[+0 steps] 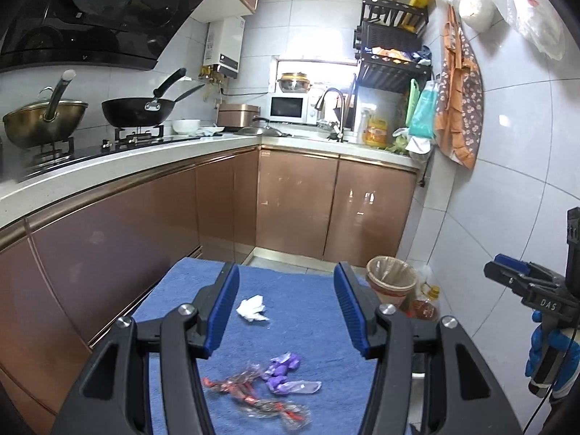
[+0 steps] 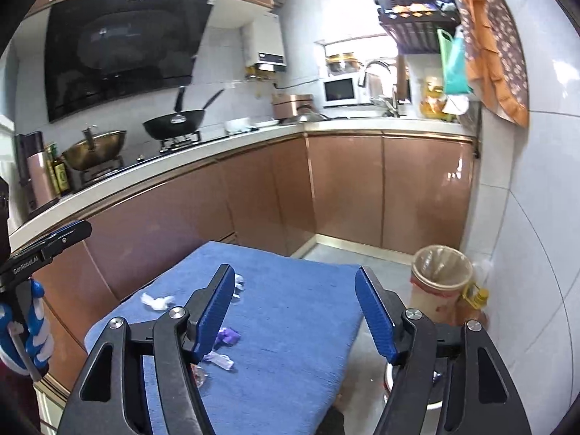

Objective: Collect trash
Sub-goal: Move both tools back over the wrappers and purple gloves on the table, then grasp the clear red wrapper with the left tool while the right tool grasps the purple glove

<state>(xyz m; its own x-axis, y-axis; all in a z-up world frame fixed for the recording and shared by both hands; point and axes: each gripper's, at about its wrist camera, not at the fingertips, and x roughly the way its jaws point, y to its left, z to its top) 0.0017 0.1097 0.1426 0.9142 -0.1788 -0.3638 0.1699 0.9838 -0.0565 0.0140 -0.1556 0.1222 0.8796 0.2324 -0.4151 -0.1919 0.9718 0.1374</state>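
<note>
Kitchen floor cloth (image 1: 290, 326) holds wrappers (image 1: 261, 391) just below the empty, wide-open left gripper (image 1: 286, 311), nearer than the equally open right gripper (image 2: 293, 311).

I stand in a narrow kitchen with white tiled walls (image 1: 507, 199) and copper-brown cabinets (image 1: 297, 203) under a pale L-shaped counter (image 1: 145, 159). A black range hood (image 1: 101, 14) hangs over the stove, and bright daylight pours through a small window (image 1: 315, 76) behind the microwave (image 1: 290, 108).

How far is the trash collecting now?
Nothing looks done: the white tissue, purple wrapper and red wrappers all lie on the blue cloth. Left gripper and right gripper are open, empty. All must go to the bin.
</note>
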